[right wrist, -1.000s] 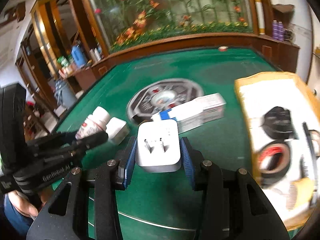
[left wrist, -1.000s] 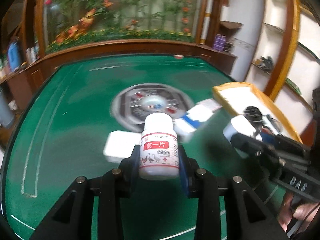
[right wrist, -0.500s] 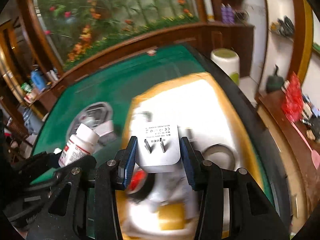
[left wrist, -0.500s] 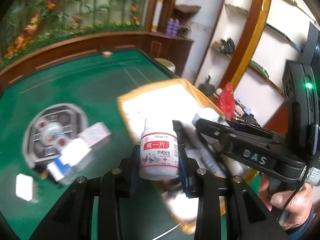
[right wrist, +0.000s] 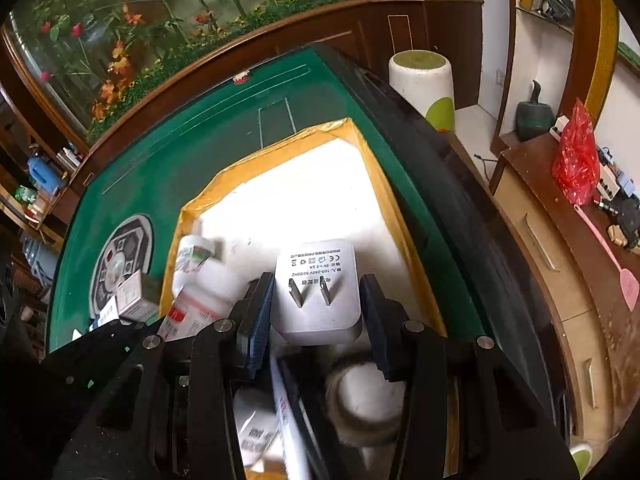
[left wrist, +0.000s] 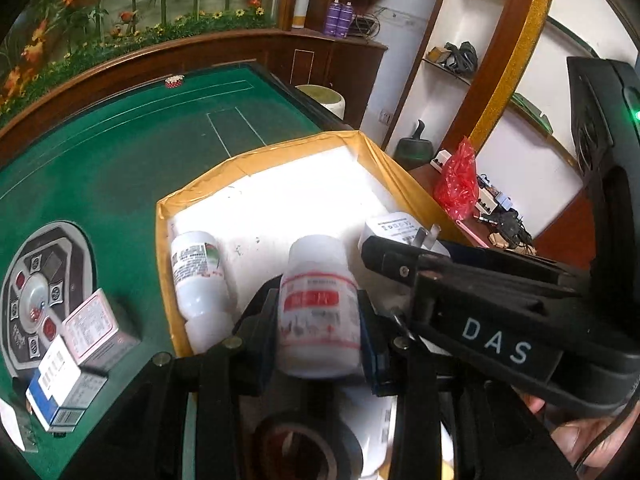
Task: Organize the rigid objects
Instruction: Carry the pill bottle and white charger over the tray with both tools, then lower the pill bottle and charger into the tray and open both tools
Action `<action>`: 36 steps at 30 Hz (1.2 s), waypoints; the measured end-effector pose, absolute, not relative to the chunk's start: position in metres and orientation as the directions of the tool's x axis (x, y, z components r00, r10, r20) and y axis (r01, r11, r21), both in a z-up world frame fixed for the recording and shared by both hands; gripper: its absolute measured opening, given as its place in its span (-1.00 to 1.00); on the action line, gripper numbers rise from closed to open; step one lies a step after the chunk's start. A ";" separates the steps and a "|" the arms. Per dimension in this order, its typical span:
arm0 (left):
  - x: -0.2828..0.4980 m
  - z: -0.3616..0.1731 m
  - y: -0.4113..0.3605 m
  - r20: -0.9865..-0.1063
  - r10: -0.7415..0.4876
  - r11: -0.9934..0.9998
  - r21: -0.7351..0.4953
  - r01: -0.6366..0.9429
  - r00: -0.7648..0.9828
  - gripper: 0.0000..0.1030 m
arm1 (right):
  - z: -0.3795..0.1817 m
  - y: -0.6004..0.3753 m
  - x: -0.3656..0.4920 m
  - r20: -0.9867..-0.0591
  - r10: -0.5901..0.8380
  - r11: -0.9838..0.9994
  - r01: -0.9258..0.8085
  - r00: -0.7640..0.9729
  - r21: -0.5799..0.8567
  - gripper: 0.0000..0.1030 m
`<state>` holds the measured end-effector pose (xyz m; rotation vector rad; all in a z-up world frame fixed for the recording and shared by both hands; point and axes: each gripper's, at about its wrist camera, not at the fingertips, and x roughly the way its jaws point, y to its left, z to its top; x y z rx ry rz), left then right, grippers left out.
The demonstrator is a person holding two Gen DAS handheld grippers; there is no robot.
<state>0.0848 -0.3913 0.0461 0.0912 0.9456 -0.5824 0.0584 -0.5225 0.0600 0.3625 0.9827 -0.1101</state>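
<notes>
A white plastic pill bottle with a red label, pinched upright in the left hand-held gripper, and a white square two-pin charger plug, pinched in the right hand-held gripper, now hang over the shallow white tray with yellow taped rim. A second ago both were out above the green felt surface. Likely, release comes next. Another white bottle lies inside the tray; two small cartons wait on the felt.
</notes>
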 end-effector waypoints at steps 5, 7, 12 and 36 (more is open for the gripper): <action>0.092 0.044 -0.397 -0.777 -0.425 0.847 -0.159 0.508 0.465 -0.30 | 0.061 -0.523 0.063 -0.831 0.056 0.938 0.257 0.553 0.234 -0.17; 0.094 0.044 -0.397 -0.781 -0.423 0.847 -0.162 0.506 0.459 -0.27 | 0.062 -0.523 0.062 -0.828 0.047 0.938 0.261 0.559 0.230 -0.17; 0.092 0.051 -0.390 -0.766 -0.435 0.849 -0.174 0.500 0.473 0.10 | 0.064 -0.524 0.053 -0.818 0.052 0.933 0.263 0.572 0.244 -0.17; 0.077 0.061 -0.354 -0.740 -0.492 0.839 -0.263 0.477 0.459 0.23 | 0.063 -0.523 0.033 -0.817 0.074 0.904 0.308 0.571 0.297 -0.14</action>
